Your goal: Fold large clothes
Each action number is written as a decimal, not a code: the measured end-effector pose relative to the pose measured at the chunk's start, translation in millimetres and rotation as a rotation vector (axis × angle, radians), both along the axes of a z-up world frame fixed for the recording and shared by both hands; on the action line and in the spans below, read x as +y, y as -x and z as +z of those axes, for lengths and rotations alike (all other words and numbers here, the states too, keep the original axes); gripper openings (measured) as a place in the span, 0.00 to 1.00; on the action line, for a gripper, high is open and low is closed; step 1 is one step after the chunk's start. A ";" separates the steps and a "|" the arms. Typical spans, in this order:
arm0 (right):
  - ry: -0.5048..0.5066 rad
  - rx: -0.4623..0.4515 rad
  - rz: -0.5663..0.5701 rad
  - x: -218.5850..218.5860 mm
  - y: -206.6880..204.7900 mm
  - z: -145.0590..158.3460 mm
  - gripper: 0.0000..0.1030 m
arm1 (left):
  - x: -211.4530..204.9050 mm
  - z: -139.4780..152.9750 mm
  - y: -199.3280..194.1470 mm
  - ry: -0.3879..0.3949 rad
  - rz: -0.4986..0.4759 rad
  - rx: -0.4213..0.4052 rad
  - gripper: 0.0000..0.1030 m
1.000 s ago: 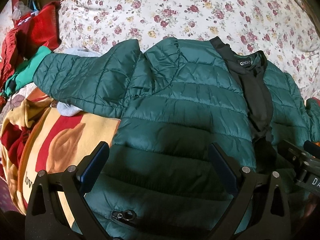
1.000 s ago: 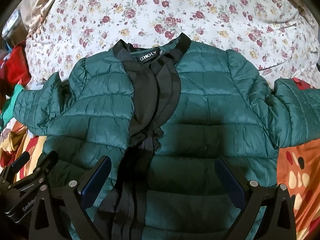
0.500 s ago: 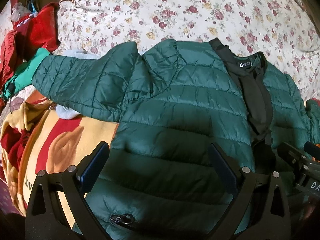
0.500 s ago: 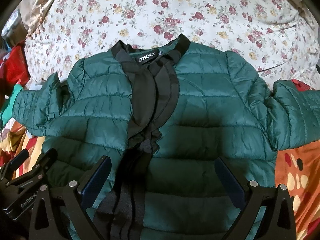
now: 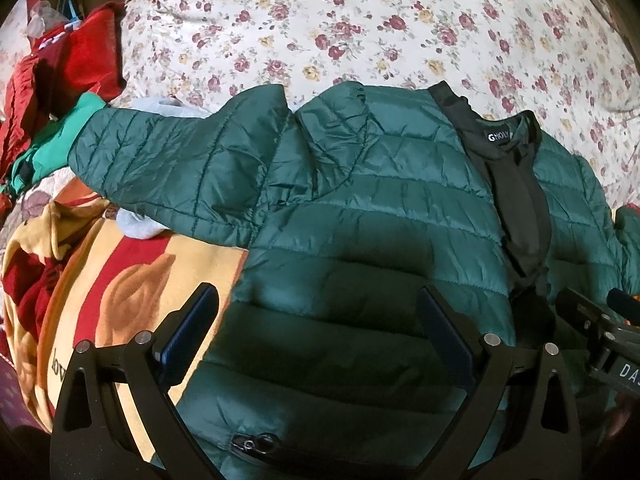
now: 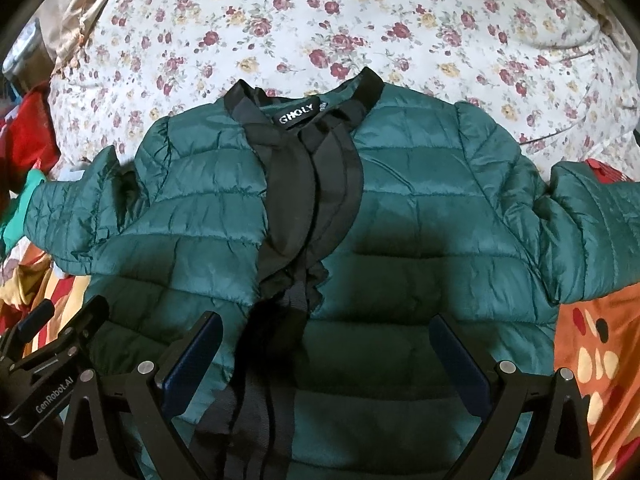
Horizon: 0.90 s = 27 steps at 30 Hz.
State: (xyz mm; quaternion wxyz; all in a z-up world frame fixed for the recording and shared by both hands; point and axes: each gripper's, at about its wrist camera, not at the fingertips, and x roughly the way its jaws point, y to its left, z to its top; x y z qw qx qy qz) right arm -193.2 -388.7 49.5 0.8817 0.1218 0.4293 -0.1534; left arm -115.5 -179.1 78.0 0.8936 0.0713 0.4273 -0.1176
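A dark green quilted jacket [image 5: 360, 208] with a black front placket and a GHOLY neck label lies front up on a floral bedsheet, both sleeves spread out to the sides. It also shows in the right wrist view [image 6: 420, 216]. My left gripper [image 5: 316, 312] is open and empty above the jacket's lower left panel, near a pocket zip [image 5: 256, 444]. My right gripper [image 6: 326, 340] is open and empty above the lower right panel, beside the placket [image 6: 304, 200]. Each gripper's body shows at the edge of the other's view.
The floral sheet [image 5: 360, 28] stretches beyond the collar. A yellow and red blanket [image 5: 92, 280] and a red and green clothes pile [image 5: 52, 92] lie left, under the left sleeve. An orange patterned cloth [image 6: 596, 352] lies under the right sleeve.
Both grippers have drawn back slightly toward the hem, so the jacket sits a little further away in each view. The jacket has not moved, and both grippers stay open.
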 end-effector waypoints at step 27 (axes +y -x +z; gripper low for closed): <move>0.007 0.003 0.057 21.0 -26.2 -7.5 0.99 | 19.0 -4.5 -26.7 0.010 0.055 0.022 0.97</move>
